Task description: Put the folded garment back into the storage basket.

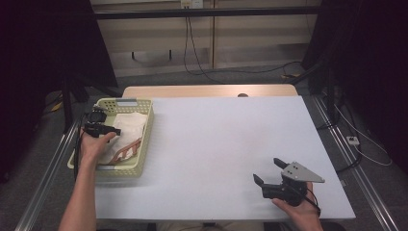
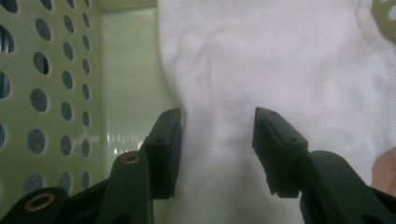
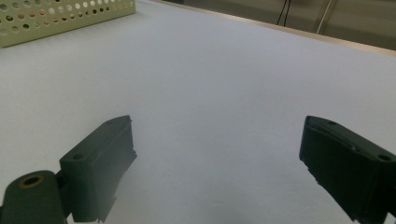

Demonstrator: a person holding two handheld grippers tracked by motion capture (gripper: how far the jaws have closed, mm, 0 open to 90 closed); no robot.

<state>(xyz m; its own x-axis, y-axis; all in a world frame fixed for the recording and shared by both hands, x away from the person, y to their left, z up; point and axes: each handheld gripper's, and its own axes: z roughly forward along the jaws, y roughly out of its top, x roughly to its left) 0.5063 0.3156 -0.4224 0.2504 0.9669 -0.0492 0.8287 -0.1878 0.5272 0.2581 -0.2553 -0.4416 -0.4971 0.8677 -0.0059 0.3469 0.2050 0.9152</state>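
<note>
Item: white cloth (image 1: 129,126), in the basket (image 1: 144,144) at nine o'clock on the tabletop (image 1: 216,144). My left gripper (image 2: 217,140) had fingers half open astride a fold, gripping nothing. My right gripper (image 1: 269,171) idled at five o'clock, wide, empty. Advice: I'd bunch deeper before closing.

Arms: bare forearms, no sleeves, entering from the lower edge of the high view.
Left hand-held gripper (image 1: 117,130): black body, round black part on top; matte black jaws with small holes and brass-ringed screws.
Right hand-held gripper (image 1: 268,170): black body, grey three-cornered plate with small holes, thin black cable; blocky black jaws, brass-ringed screw.
</note>
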